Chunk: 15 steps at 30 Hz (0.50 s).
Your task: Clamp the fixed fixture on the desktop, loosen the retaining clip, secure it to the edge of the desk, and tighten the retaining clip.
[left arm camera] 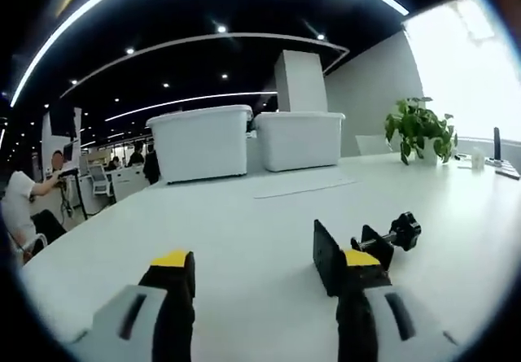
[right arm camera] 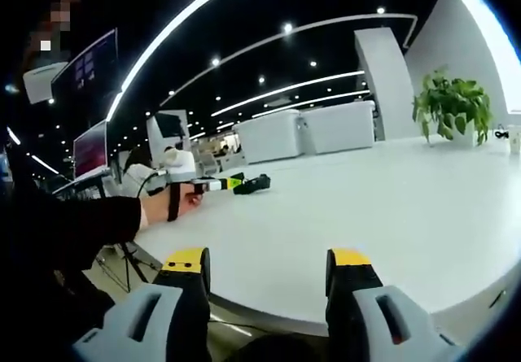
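Between the two yellow-tipped jaws of the left claw (left arm camera: 264,268) there is only bare table, so this claw is spread wide and grips nothing. Its right-side jaw sits just beside the small black clamp fixture with a screw knob (left arm camera: 368,246), which lies on the big white table (left arm camera: 244,215). The flat black plate of the fixture stands up close to that jaw tip, and the knob end points away. I cannot tell if the jaw touches it.

In the right gripper view, the right claw (right arm camera: 267,268) is spread wide too, and empty. It hangs over the near rim of the white table. Far off to its left, the person's hand (right arm camera: 167,203) holds the other claw out over the table, with the black fixture at its tip.

Farther back stand two big white plastic boxes with lids (left arm camera: 248,138) and a green leafy plant in a pot (left arm camera: 419,126).

The job looks like it is at its first step: grabbing the fixture. Next, the left claw should slide a little to the right, so the fixture sits between its jaws, and then squeeze. The right claw is then free for the knob.
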{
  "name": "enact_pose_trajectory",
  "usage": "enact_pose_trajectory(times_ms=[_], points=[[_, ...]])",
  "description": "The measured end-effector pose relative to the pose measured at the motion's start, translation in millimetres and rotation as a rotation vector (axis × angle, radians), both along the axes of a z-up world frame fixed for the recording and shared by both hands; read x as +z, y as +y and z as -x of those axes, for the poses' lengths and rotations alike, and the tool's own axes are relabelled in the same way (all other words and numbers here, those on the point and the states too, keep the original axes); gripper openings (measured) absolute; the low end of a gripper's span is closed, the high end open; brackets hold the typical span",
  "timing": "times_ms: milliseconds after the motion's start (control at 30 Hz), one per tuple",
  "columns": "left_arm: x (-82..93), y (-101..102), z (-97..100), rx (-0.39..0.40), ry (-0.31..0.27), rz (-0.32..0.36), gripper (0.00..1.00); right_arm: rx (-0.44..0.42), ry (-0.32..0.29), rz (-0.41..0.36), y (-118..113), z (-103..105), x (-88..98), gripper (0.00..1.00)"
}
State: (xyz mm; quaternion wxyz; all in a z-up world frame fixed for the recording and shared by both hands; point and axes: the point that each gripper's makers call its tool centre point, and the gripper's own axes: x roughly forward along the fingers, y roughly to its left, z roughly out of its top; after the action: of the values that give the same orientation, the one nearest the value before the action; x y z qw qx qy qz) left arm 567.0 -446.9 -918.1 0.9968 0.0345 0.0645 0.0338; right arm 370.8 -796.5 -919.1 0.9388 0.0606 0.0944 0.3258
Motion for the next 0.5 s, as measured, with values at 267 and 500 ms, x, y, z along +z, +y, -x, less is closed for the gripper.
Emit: enact_pose_trajectory(times_ms=[267, 500], points=[[3.5, -21.6, -17.9, -0.098, -0.015, -0.059, 0.44, -0.006, 0.012, 0.000, -2.5, -1.4, -4.6, 0.54], [1.7, -20.1, -31.0, -0.089, -0.004, -0.056, 0.46, -0.008, 0.018, 0.004, -4.2, -3.7, -6.7, 0.54]])
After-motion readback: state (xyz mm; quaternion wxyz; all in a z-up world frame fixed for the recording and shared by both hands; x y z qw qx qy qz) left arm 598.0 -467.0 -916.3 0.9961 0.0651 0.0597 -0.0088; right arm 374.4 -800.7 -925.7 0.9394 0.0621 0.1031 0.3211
